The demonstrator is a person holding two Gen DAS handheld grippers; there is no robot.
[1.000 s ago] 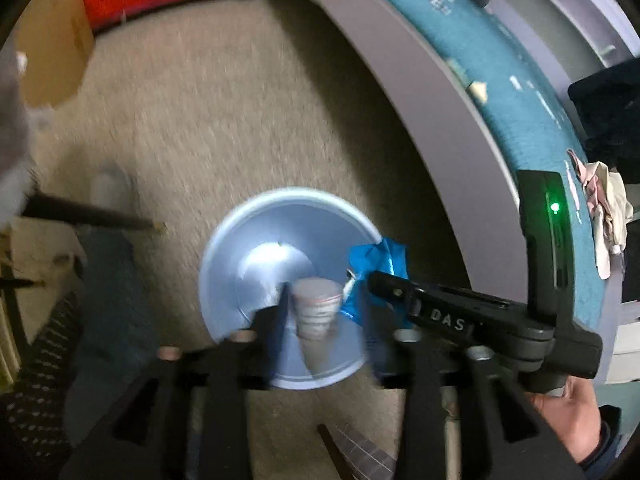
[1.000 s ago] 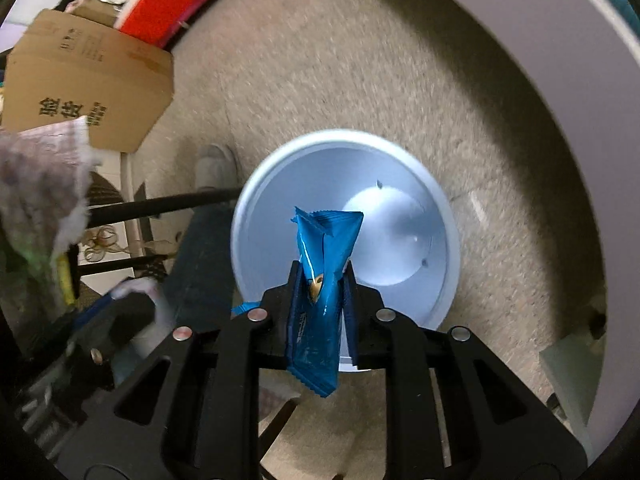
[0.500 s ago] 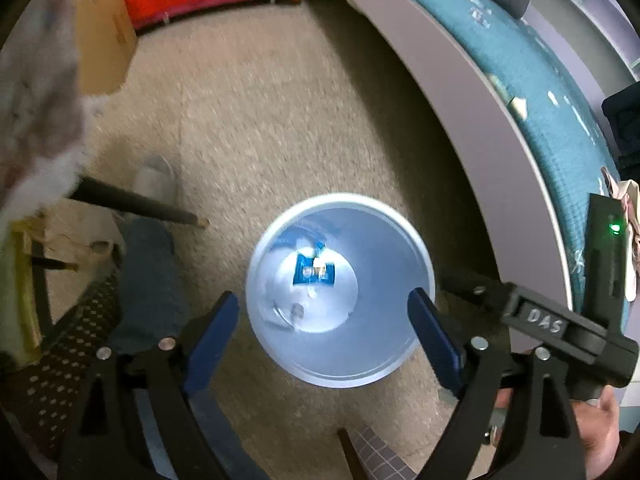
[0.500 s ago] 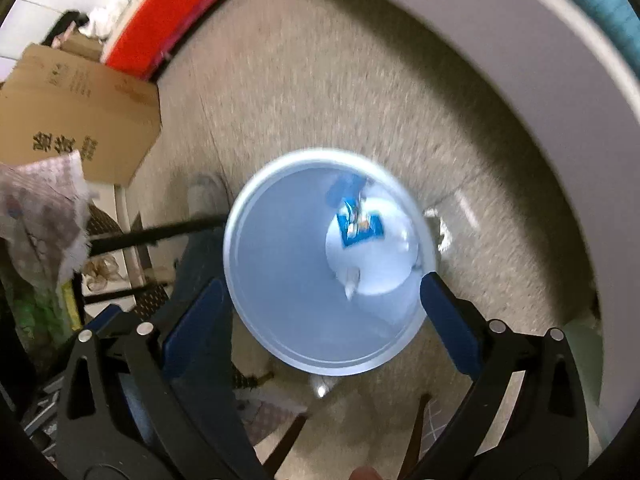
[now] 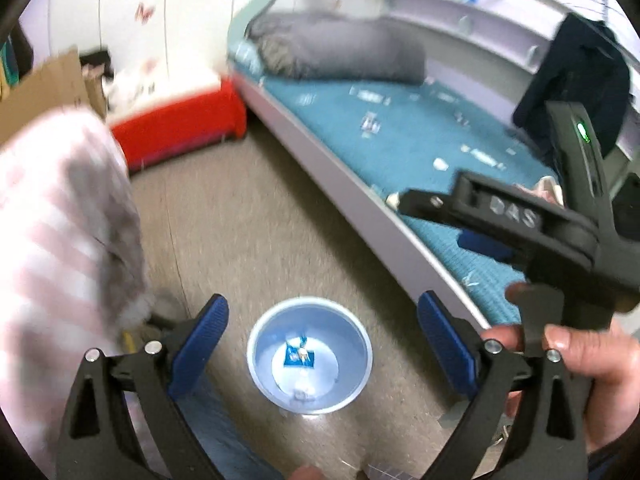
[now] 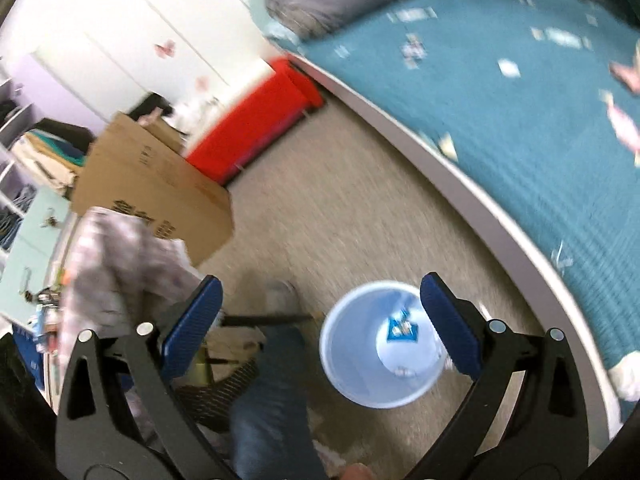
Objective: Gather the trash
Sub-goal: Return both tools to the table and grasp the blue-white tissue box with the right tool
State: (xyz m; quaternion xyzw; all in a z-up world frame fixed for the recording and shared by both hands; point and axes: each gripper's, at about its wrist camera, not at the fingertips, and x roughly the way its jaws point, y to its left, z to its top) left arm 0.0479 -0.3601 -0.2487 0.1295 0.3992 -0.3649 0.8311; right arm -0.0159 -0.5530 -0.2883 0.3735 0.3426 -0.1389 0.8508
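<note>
A pale blue waste bin [image 5: 256, 344] stands on the beige floor far below both grippers. A blue snack wrapper [image 5: 298, 357] and a small white cup [image 5: 302, 391] lie on its bottom. My left gripper [image 5: 323, 307] hangs high over the bin, its jaws opening wide with nothing between them. In the right wrist view the bin [image 6: 334, 364] sits low and right, with the wrapper [image 6: 402, 329] inside. My right gripper [image 6: 320, 286] is open and empty, its right finger overlapping the bin's rim. Several small scraps [image 5: 370, 126] lie on the teal bed [image 5: 416, 148].
The bed's grey edge [image 5: 360, 208] runs along the right. A red box [image 5: 180, 128], a cardboard box [image 6: 152, 184], a pink checked cloth [image 5: 60, 220] and a grey pillow [image 5: 340, 52] surround the floor. A leg in jeans [image 6: 272, 400] is beside the bin. A hand [image 5: 580, 360] grips the right tool.
Both grippers opened, and the cup and blue wrapper fell into the bin. Both then rose well above it and tilted up, bringing the bed and far wall into view.
</note>
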